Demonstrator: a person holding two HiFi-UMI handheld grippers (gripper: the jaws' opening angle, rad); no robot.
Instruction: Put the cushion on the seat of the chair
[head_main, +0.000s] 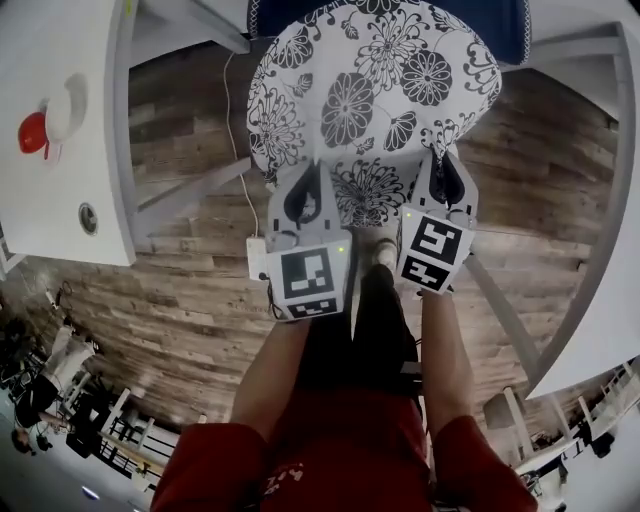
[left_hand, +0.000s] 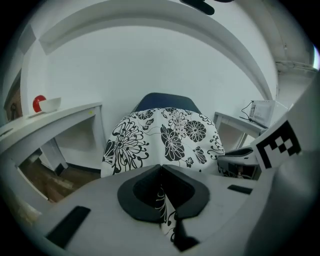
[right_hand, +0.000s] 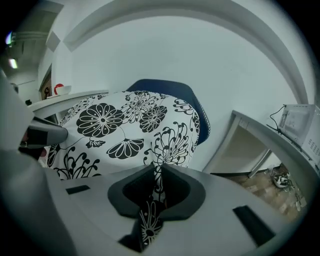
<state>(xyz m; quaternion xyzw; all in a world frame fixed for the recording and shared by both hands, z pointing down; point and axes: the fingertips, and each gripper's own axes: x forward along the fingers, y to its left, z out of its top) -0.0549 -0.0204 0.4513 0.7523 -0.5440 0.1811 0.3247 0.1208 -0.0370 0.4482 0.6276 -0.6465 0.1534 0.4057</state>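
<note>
Floral cushion (head_main: 375, 90) (black on white) held over the blue chair (head_main: 505, 30).

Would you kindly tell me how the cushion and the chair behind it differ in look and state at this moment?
The cushion is white with black flowers; the chair is plain dark blue. The cushion is pinched at its near edge by the left gripper and the right gripper; the chair is touched by neither. The cushion is in full view; of the chair only edges show behind it.

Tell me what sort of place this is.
Probably an office or workroom: white desks stand on either side, a blue chair sits between them, and the floor is a wood-plank floor.
</note>
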